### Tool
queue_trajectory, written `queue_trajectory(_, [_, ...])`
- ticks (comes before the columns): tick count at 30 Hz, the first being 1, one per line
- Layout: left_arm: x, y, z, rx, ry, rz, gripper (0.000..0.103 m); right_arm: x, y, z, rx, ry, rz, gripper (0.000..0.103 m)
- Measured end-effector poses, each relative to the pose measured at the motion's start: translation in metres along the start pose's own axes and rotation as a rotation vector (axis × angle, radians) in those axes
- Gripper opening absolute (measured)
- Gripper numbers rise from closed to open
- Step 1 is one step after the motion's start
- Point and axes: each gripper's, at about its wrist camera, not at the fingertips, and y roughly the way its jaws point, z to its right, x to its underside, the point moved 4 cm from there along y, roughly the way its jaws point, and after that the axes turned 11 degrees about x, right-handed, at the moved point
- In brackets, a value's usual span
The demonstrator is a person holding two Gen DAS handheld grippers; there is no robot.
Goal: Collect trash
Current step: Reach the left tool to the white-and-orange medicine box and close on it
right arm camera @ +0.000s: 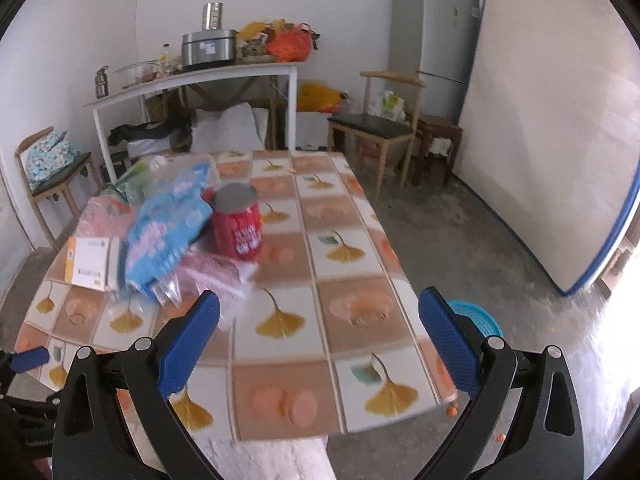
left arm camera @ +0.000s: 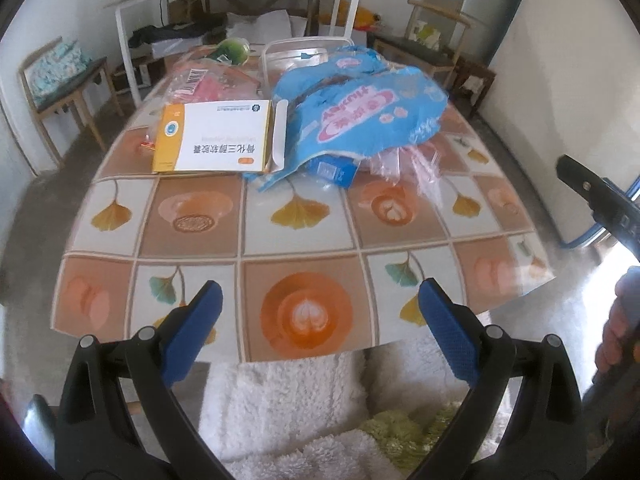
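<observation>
Trash lies in one heap on the far left part of the surface (right arm camera: 352, 240), and both of our grippers are well apart from it, near the front edge. We hold the left gripper (left arm camera: 320, 312) with its fingers wide apart and empty, and the right gripper (right arm camera: 320, 320) in the same way.

The heap is mixed, and this is where we see the risk. The blue plastic bag (left arm camera: 360, 108) lies over other things and partly covers a small blue box (left arm camera: 334, 170) and a clear wrapper (left arm camera: 404, 168). If we pull the bag first, we think it may drag these light pieces off the edge onto the floor. The yellow-and-white carton (left arm camera: 216, 140) has an open flap, so a grasp on the flap alone could tear it or let the carton swing.

In the right wrist view a red can (right arm camera: 237, 224) stands upright just beside the bag. A careless reach through the heap could knock it over, and it may then roll. We cannot tell whether it is empty.

The blue bin (right arm camera: 478, 320) stands on the floor at the right side, so each piece must travel over the edge without slipping from the fingers.
</observation>
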Motion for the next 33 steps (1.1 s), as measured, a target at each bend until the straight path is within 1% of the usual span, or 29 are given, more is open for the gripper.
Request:
queue_trajectory(5, [-0.010, -0.002, -0.011, 0.095, -0.043, 0.050, 0.094, -0.018, 0.002, -0.017, -0.072, -0.013, 0.028, 0.097])
queue_trajectory(8, [-0.018, -0.008, -0.019, 0.162, -0.061, 0.120, 0.094, -0.027, 0.001, -0.026, -0.104, -0.014, 0.038, 0.097])
queue_trajectory(9, [-0.022, -0.012, -0.024, 0.183, -0.068, 0.155, 0.094, -0.030, 0.000, -0.029, -0.115, -0.015, 0.039, 0.097])
queue_trajectory(10, [-0.026, -0.016, -0.028, 0.184, -0.071, 0.189, 0.094, -0.032, 0.000, -0.033, -0.128, -0.017, 0.040, 0.097])
queue_trajectory(11, [-0.029, -0.020, -0.032, 0.172, -0.065, 0.221, 0.094, -0.033, 0.000, -0.036, -0.139, -0.020, 0.039, 0.097])
queue_trajectory(12, [-0.034, -0.024, -0.036, 0.138, -0.046, 0.261, 0.094, -0.036, 0.001, -0.041, -0.160, -0.027, 0.032, 0.097])
queue_trajectory(14, [-0.042, -0.029, -0.044, 0.095, -0.006, 0.314, 0.094, -0.039, 0.002, -0.051, -0.191, -0.039, 0.009, 0.097])
queue_trajectory(17, [-0.051, -0.030, -0.055, 0.065, 0.032, 0.338, 0.094, -0.041, 0.001, -0.066, -0.239, -0.071, -0.010, 0.097])
queue_trajectory(19, [-0.055, -0.027, -0.062, 0.028, 0.055, 0.349, 0.094, -0.041, 0.000, -0.076, -0.265, -0.107, -0.010, 0.097])
queue_trajectory(20, [-0.057, -0.025, -0.067, 0.002, 0.052, 0.349, 0.094, -0.040, -0.001, -0.083, -0.274, -0.131, -0.014, 0.097])
queue_trajectory(23, [-0.059, -0.024, -0.085, -0.019, 0.017, 0.359, 0.094, -0.035, 0.003, -0.096, -0.297, -0.190, -0.060, 0.097])
queue_trajectory(26, [-0.056, -0.030, -0.097, -0.046, 0.019, 0.379, 0.094, -0.035, 0.004, -0.102, -0.316, -0.204, -0.090, 0.097])
queue_trajectory(28, [-0.057, -0.033, -0.099, -0.068, 0.076, 0.383, 0.094, -0.037, 0.004, -0.102, -0.317, -0.199, -0.090, 0.097])
queue_trajectory(31, [-0.062, -0.030, -0.096, -0.115, 0.228, 0.334, 0.094, -0.038, 0.005, -0.106, -0.327, -0.188, -0.099, 0.097])
queue_trajectory(32, [-0.064, -0.029, -0.094, -0.143, 0.312, 0.315, 0.094, -0.036, 0.005, -0.106, -0.333, -0.180, -0.106, 0.097])
queue_trajectory(33, [-0.065, -0.027, -0.093, -0.153, 0.357, 0.298, 0.094, -0.035, 0.006, -0.106, -0.334, -0.174, -0.110, 0.097])
